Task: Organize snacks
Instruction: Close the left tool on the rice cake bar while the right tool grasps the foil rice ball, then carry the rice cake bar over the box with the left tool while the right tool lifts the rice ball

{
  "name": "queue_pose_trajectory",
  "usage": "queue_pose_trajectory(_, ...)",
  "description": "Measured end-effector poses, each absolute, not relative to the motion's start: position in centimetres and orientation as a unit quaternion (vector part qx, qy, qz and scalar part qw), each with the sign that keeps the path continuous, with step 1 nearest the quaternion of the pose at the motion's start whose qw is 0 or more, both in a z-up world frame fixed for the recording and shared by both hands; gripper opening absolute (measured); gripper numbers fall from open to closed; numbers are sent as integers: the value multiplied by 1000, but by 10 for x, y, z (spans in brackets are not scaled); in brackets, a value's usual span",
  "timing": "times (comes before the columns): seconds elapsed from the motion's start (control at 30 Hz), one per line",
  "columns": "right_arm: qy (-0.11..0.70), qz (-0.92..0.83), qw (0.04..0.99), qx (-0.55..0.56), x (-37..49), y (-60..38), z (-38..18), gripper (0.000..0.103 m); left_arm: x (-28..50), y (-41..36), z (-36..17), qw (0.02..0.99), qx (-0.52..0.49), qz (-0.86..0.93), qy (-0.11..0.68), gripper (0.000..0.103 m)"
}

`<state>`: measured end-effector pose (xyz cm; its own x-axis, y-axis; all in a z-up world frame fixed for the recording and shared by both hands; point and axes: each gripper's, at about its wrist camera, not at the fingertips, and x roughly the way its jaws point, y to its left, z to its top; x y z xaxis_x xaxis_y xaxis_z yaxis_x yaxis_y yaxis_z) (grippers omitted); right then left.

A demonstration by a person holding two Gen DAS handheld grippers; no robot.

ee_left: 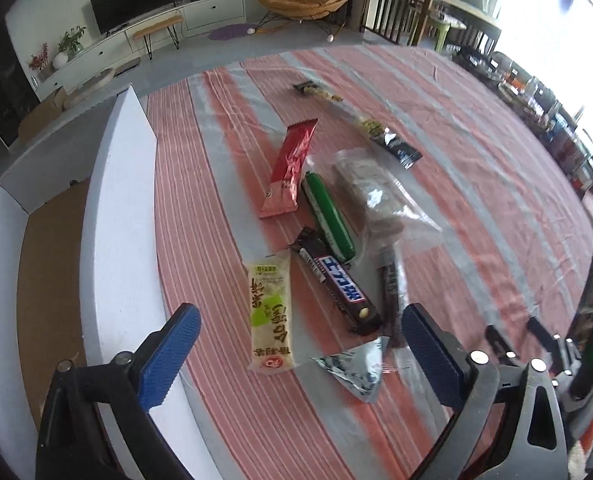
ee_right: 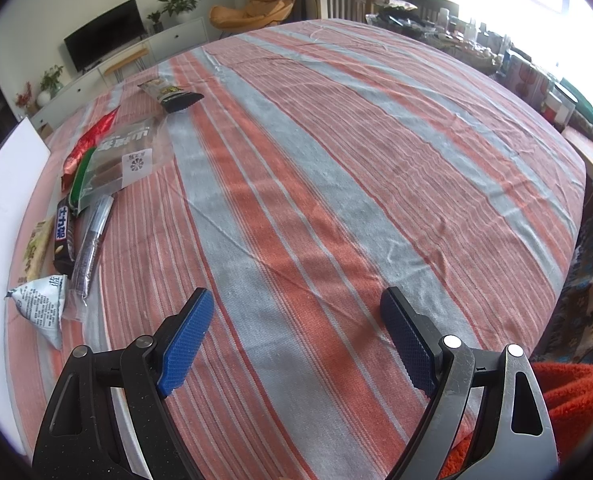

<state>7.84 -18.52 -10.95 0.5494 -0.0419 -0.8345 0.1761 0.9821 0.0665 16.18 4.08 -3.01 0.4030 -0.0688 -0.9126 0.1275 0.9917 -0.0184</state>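
Table [ee_right: 336, 160]: striped cloth. Box [ee_left: 116, 200]: left of your left tool [ee_left: 296, 344], no snacks visible inside. Snacks [ee_left: 328, 240]: loose row ahead of it. Both tools released; right tool [ee_right: 296, 336] over bare cloth. Likely first pick: pale packet [ee_left: 270, 316], nearest.

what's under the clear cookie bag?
The clear cookie bag overlaps the green sausage stick along one edge, over striped tablecloth. Its brown contents hide whatever lies directly beneath.
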Motion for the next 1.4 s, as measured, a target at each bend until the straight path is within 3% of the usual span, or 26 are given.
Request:
queue_pose_trajectory(0.1, 471, -62, 877, 72, 78, -185, -109, 88, 172, 45, -63, 820, 21, -30, 572, 74)
queue_pose_trajectory(0.33, 470, -59, 877, 76, 79, -186, -109, 88, 186, 56, -104, 807, 4, 18, 590, 71)
queue_pose_trajectory(0.37, 470, -59, 878, 77, 79, -186, -109, 88, 187, 58, -107, 808, -2, 19, 589, 65)
queue_pose_trajectory(0.47, 465, -53, 879, 95, 78, -190, -107, 88, 184, 59, -105, 817, -15, 13, 576, 29)
queue_pose_trajectory(0.7, 430, 93, 877, 191, 70, -193, -100, 86, 154, 66, -71, 841, -62, -2, 538, 29)
queue_pose_trajectory(1.0, 395, 286, 873, 3, 73, -59, -88, 83, 86, 101, 15, 883, -133, -43, 448, 29)
queue_pose_trajectory(1.03, 406, 286, 868, -2, 81, -49, -94, 79, 80, 107, 19, 885, -138, -43, 443, 29)
queue_pose_trajectory(1.1, 429, 282, 858, -25, 95, -31, -107, 36, 71, 116, 26, 888, -142, -41, 435, 29)
queue_pose_trajectory(1.17, 426, 277, 861, -22, 101, -28, -109, 35, 62, 127, 31, 892, -141, -36, 428, 29)
queue_pose_trajectory(1.27, 429, 276, 860, 25, 103, -46, -104, 25, 50, 141, 33, 895, -141, -29, 422, 29)
queue_pose_trajectory(1.4, 438, 278, 850, 92, 98, -77, -101, 24, 37, 153, 29, 895, -142, -25, 423, 29)
